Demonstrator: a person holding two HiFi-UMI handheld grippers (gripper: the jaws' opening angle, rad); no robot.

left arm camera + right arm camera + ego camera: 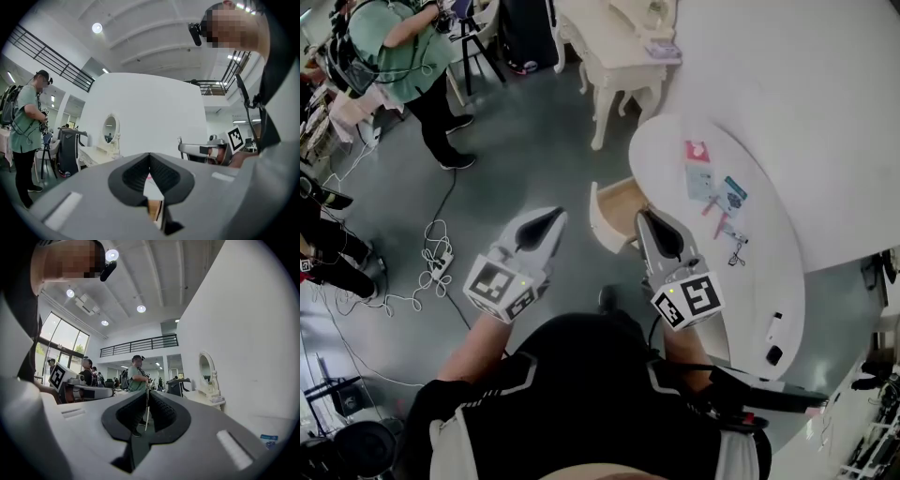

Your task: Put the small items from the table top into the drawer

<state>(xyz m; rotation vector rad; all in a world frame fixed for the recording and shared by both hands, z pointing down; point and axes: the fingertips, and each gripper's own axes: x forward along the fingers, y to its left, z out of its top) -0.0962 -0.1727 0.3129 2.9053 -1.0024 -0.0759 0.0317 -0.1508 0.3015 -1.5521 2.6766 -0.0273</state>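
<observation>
Small items (712, 187) lie spread on the white counter (769, 281) at right, and neither tool holds any of them. Nearest, the left tool (555, 217) and the right tool (643, 216) hover side by side over the grey floor. Each tool's own view shows its jaws together with nothing between them (left tool (150, 157), right tool (147, 393)). Just beyond their tips, only the head view shows the drawer (602, 220) standing open at the counter's left edge, its wooden inside bare. Farther right, that view shows a pink card (697, 150), blue cards and keys (738, 251). The right gripper view catches just one blue card (269, 439). Far off, all three views show a dressing table (614, 56) and a person in green (398, 42).
</observation>
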